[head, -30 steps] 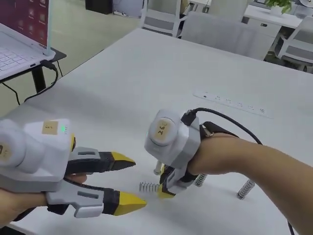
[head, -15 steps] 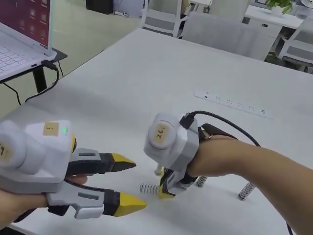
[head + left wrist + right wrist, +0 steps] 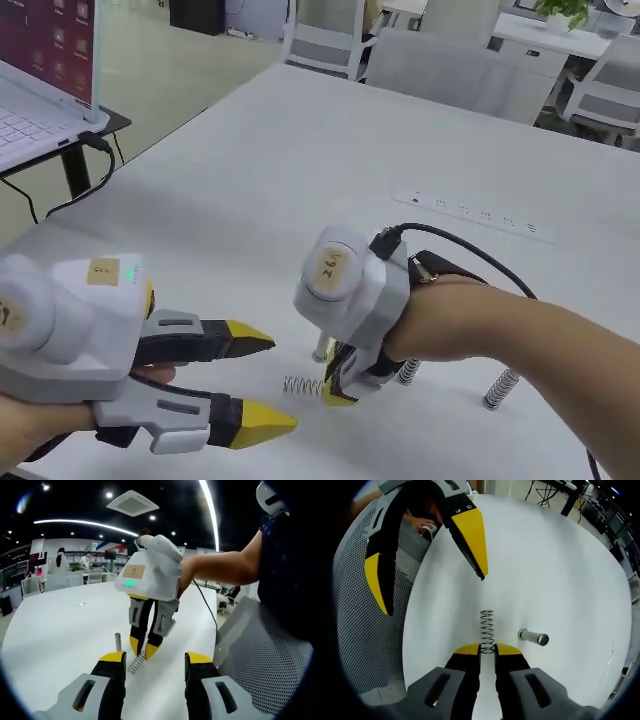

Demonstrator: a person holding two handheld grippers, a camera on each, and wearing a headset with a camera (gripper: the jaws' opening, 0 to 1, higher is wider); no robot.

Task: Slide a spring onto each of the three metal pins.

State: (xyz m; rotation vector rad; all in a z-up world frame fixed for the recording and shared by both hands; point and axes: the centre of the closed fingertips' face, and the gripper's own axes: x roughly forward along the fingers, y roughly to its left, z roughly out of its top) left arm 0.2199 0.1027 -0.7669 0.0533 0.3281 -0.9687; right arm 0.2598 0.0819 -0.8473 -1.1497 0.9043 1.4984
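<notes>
Right tool [image 3: 338,390] unmoved, three springs [image 3: 300,385], one pin [image 3: 322,350]

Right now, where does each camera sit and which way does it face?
Head view: headset, facing down at the table; left gripper, right gripper, forearm show.
Left gripper view: on the left gripper, facing the right gripper; own open jaws show.
Right gripper view: on the right gripper, facing the left gripper; own jaws grip the spring.
Shared: all show the spring and pin.
</notes>
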